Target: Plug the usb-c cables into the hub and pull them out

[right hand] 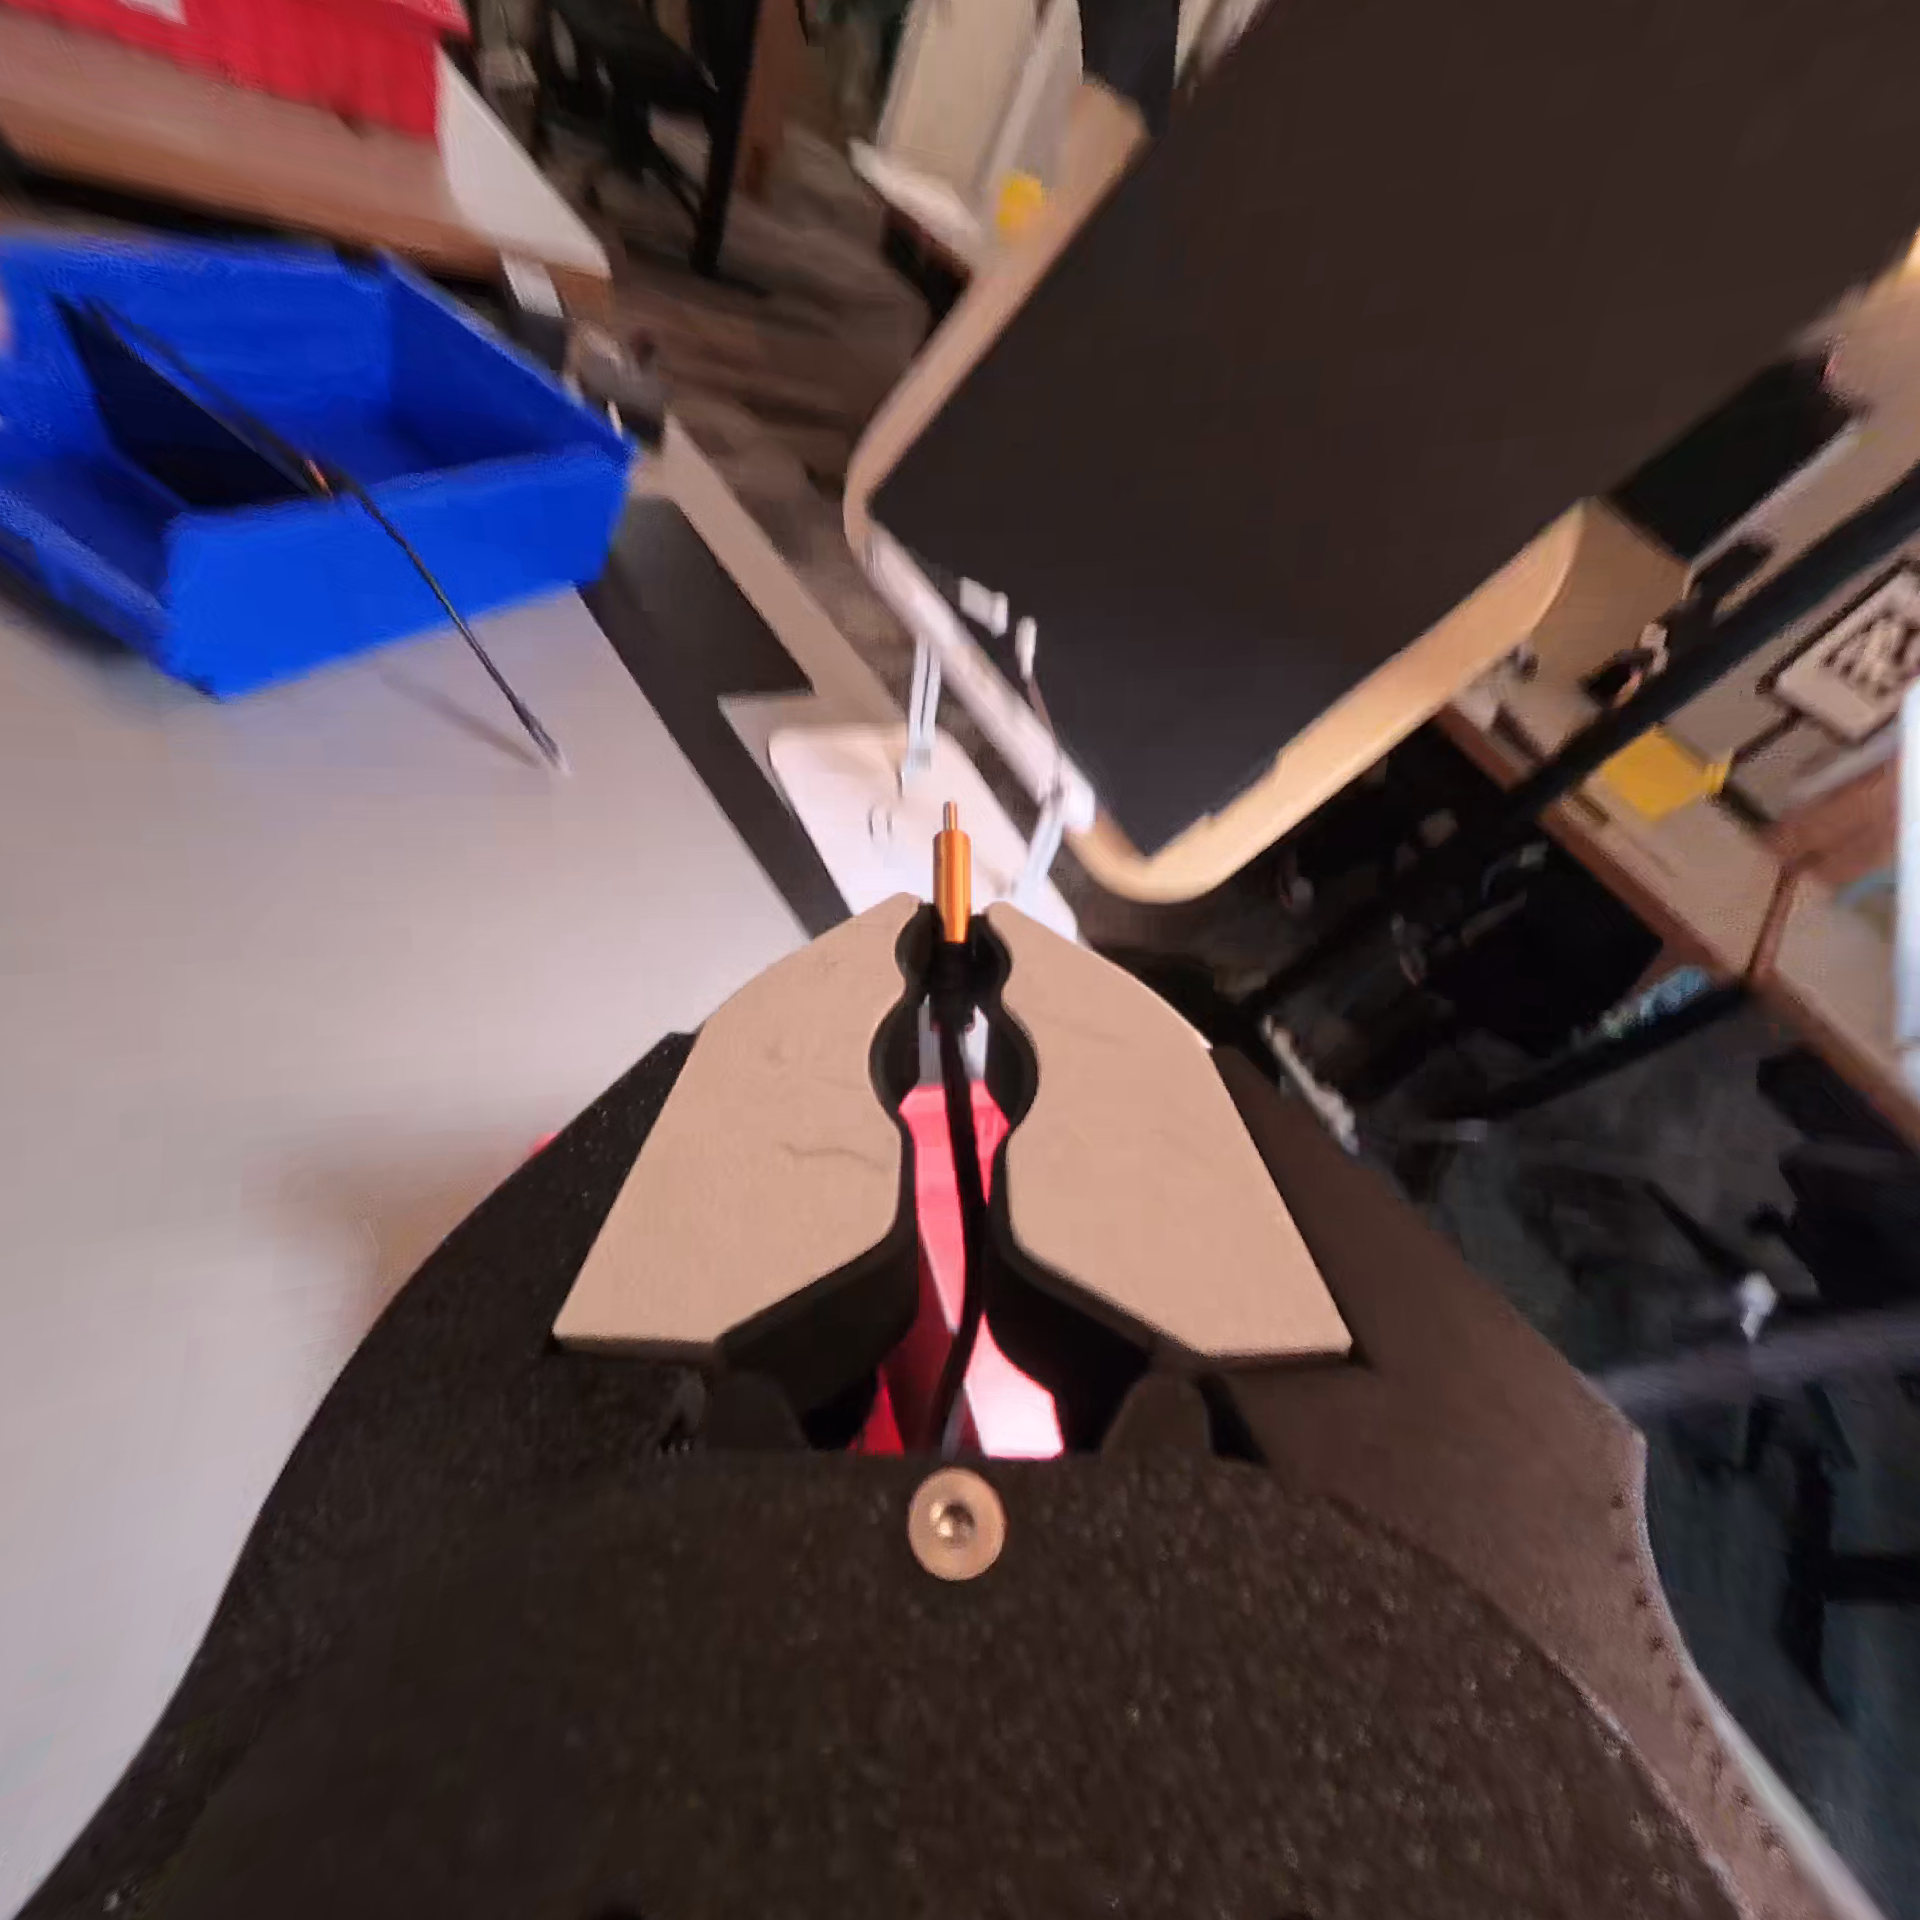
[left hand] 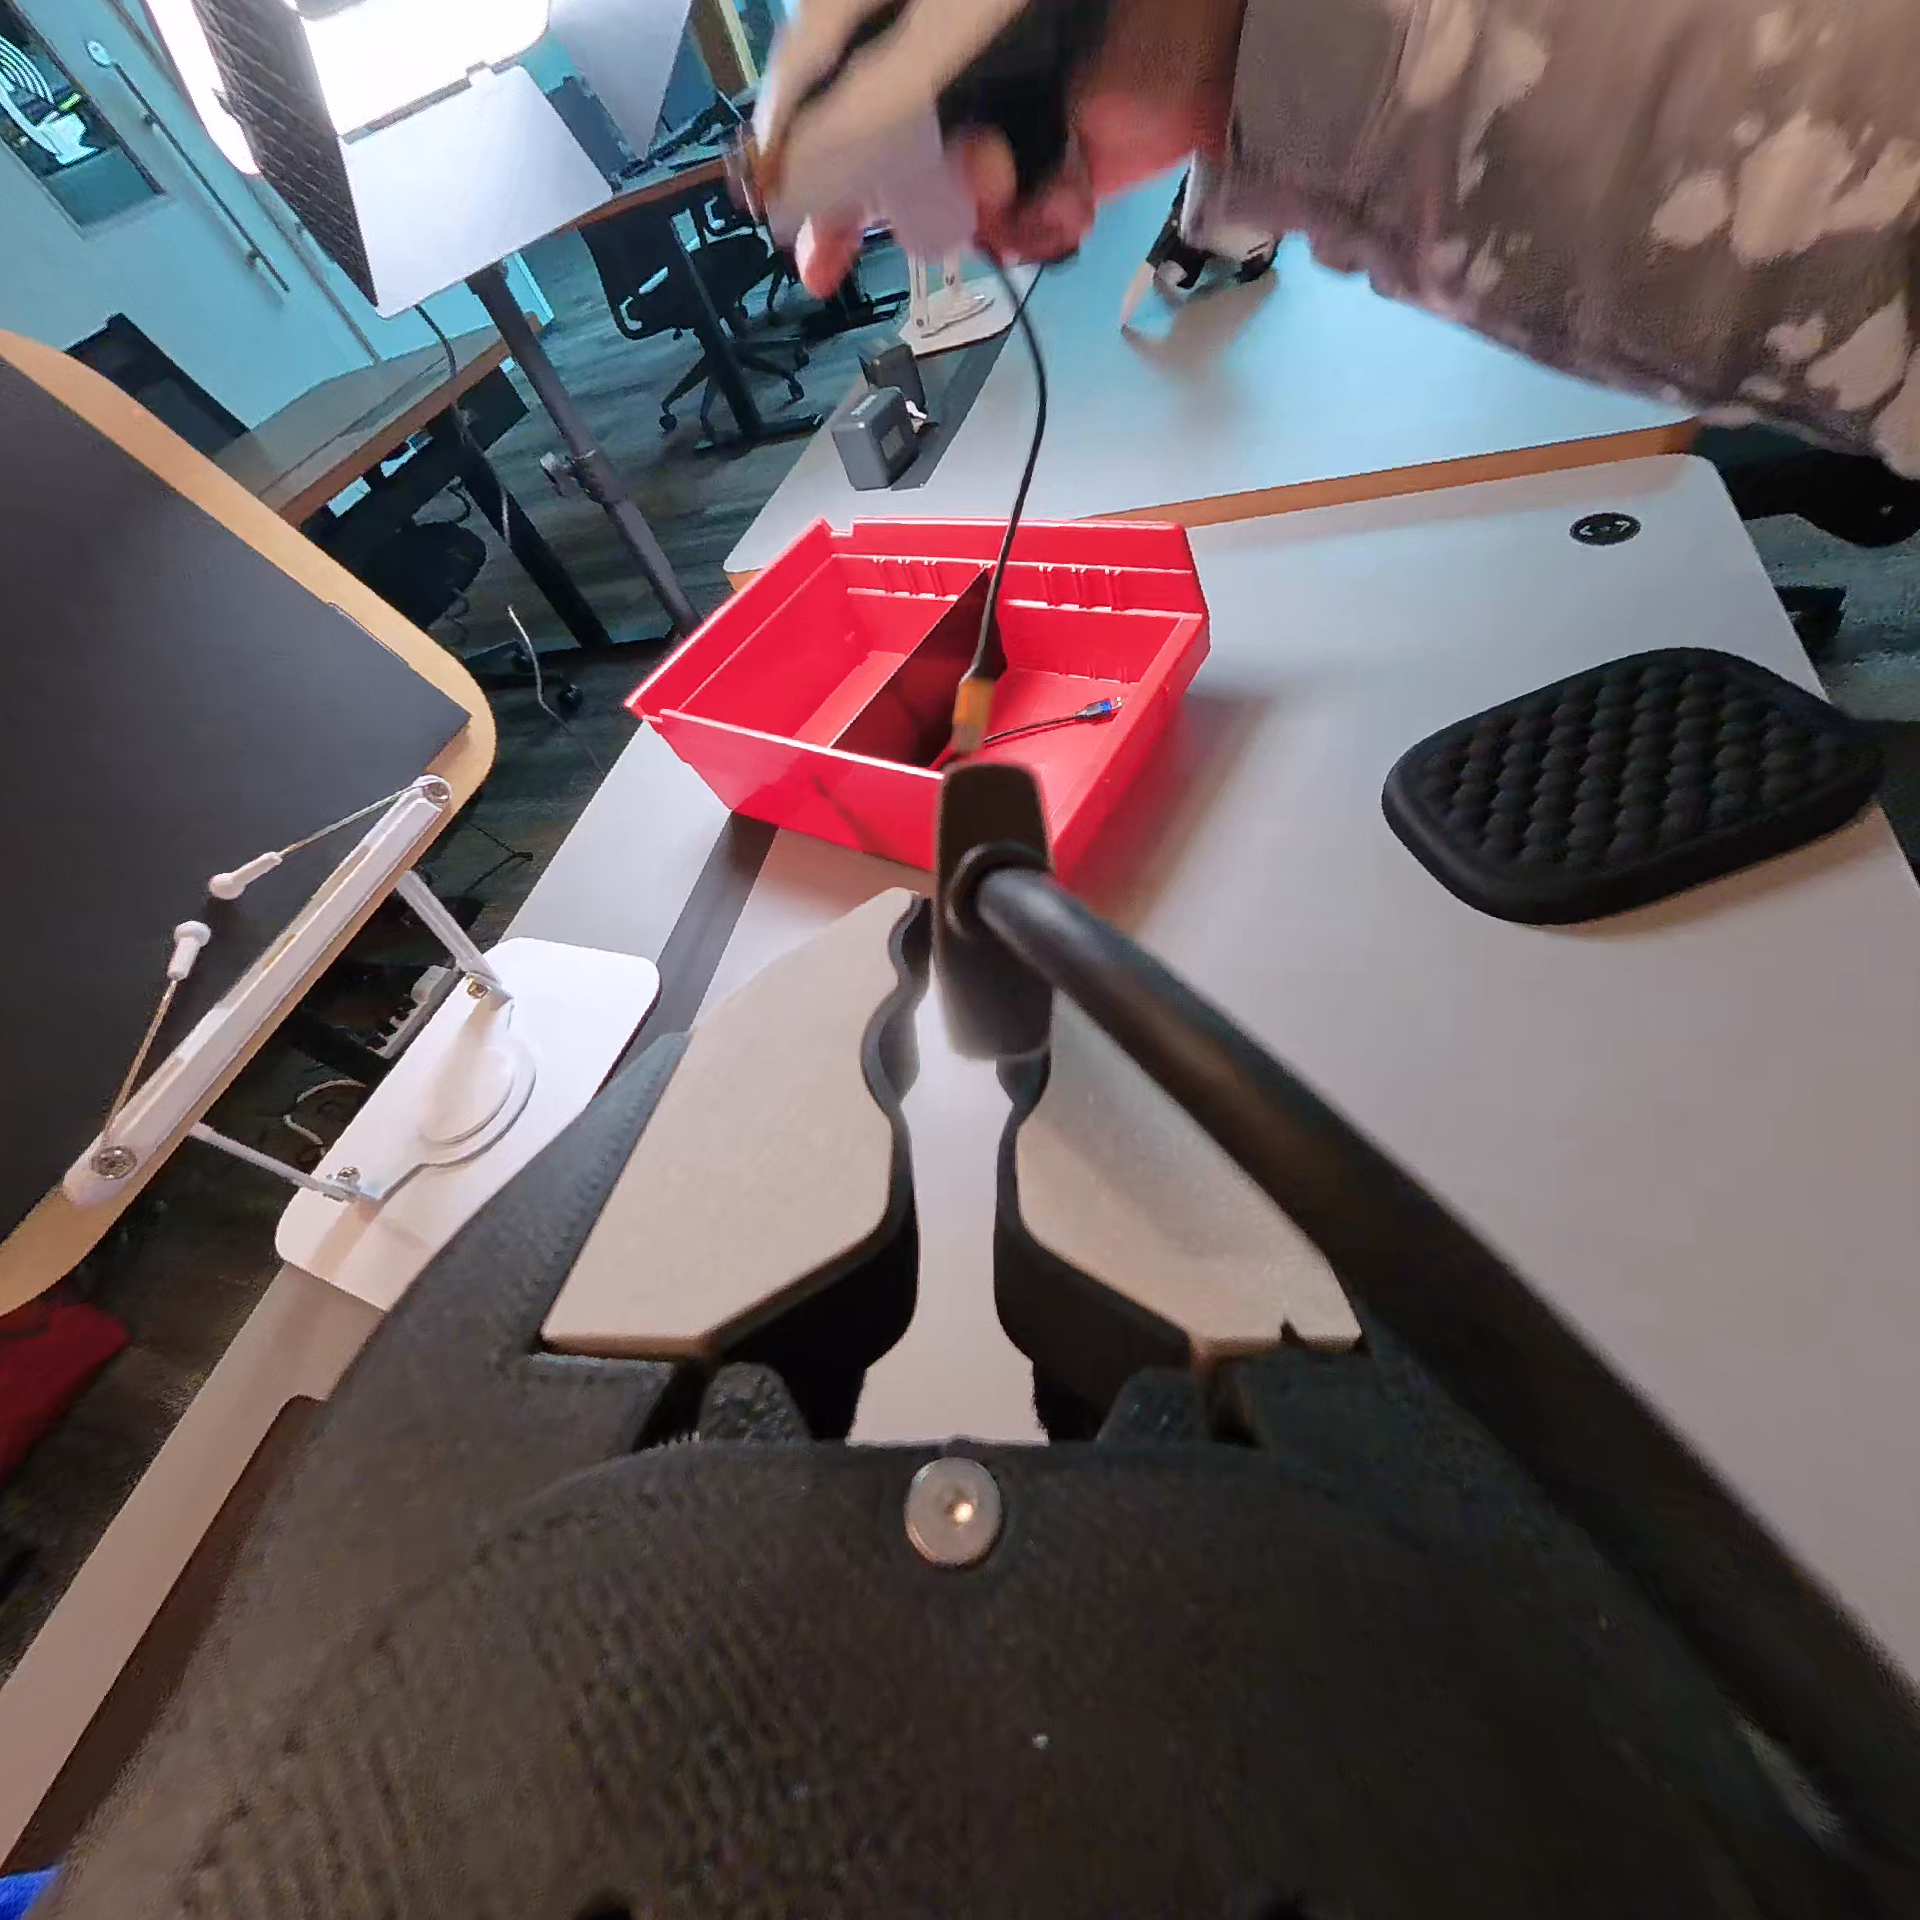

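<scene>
Left tool [left hand: 971,997]: clenched on the hub [left hand: 987,894], which is held off the counter [left hand: 1351,1143] near its left edge, just this side of the red bin [left hand: 790,769]. The hub's thick lead runs back past the tool on the right. Hub-end plug [left hand: 968,712], orange, stands at the hub's far face. You cannot tell from here whether it is seated or just clear. Its thin cable [left hand: 1029,416] rises to the blurred right tool above the bin. Right tool [right hand: 951,920]: clamped on a free plug [right hand: 951,878], also orange, which pokes out past the tips with the wire trailing back between the fingers. This is probably the other end of the same cable. Judged step: working the hub-end plug at its port. Hold the hub square and firm, and make any pull or push straight along the plug's axis. A slant load through the thin cable would lever the connector sideways. Better to take the plug by its orange body than to tug on the wire. Leave slack in the cable so it does not drag the hub round in the left tool. The view is blurred, so slow down before the port. A blue-tipped cable [left hand: 1096,711] lies in the bin's right compartment. A blue bin [right hand: 312,582] with another wire sits toward the counter's far side. The pad [left hand: 1631,779] lies by the right edge, clear of the work.
</scene>
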The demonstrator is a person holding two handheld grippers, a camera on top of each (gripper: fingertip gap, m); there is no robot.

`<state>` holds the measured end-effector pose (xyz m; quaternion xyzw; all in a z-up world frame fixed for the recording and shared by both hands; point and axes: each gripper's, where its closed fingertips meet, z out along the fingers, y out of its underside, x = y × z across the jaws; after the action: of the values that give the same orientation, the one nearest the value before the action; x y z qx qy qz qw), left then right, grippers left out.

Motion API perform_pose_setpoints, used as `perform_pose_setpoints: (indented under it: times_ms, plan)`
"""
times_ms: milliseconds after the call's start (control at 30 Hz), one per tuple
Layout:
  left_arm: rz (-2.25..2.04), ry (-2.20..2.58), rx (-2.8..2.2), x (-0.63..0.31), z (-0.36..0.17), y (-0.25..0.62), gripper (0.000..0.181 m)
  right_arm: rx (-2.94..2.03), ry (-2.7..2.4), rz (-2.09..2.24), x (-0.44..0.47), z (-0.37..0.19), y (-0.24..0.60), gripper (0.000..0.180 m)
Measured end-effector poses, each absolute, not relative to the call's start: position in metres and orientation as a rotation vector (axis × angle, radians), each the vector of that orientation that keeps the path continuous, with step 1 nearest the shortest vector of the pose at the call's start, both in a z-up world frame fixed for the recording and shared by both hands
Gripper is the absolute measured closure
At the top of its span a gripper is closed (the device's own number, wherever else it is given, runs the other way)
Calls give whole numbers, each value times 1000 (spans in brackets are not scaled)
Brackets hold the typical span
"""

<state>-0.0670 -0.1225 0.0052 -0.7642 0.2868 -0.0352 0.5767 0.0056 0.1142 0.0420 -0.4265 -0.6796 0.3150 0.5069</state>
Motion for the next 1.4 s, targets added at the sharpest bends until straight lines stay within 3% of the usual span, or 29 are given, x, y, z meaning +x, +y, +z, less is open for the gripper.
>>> perform_pose_setpoints:
  times_ms: [133, 200, 267, 367, 500, 633, 667, 700, 767, 933, 1100, 1267, 1400]
  plan:
    - [-78, 653, -1785, -72, 11, -127, 171, -1276, -1918, 423, 22, -99, 144, 172]
    - [-82, 652, -1791, -71, 11, -128, 171, -1315, -2025, 217, 37, -135, 154, 155]
    - [-87, 658, -1813, -69, 7, -126, 171, -1323, -1995, 237, 38, -123, 152, 143]
    - [-111, 681, -1864, -62, -6, -119, 171, -1224, -1903, 405, 24, -59, 123, 139]
    - [-143, 752, -1937, -41, -28, -107, 171, -873, -1978, 715, 0, 13, -3, 140]
    - [-136, 845, -1974, -9, -43, -99, 171, -595, -2162, 829, -15, 16, -123, 138]
    - [-126, 862, -1980, -4, -46, -97, 171, -556, -2204, 824, -18, 12, -139, 144]
    - [-123, 876, -1976, 1, -47, -97, 171, -533, -2225, 817, -21, 11, -148, 168]
    - [-96, 865, -1932, 1, -40, -96, 170, -510, -2254, 820, -21, 17, -151, 171]
    - [-46, 627, -1804, -44, 2, -97, 149, -635, -2190, 722, -19, 63, -98, 171]
    - [-78, 345, -1704, -99, 35, -110, 153, -901, -2042, 349, -19, 91, 26, 170]
    - [-56, 292, -1668, -117, 48, -125, 153, -1192, -1937, -24, -2, 58, 158, 170]
    - [-55, 283, -1664, -121, 49, -127, 153, -1345, -1890, -183, 5, 1, 223, 170]
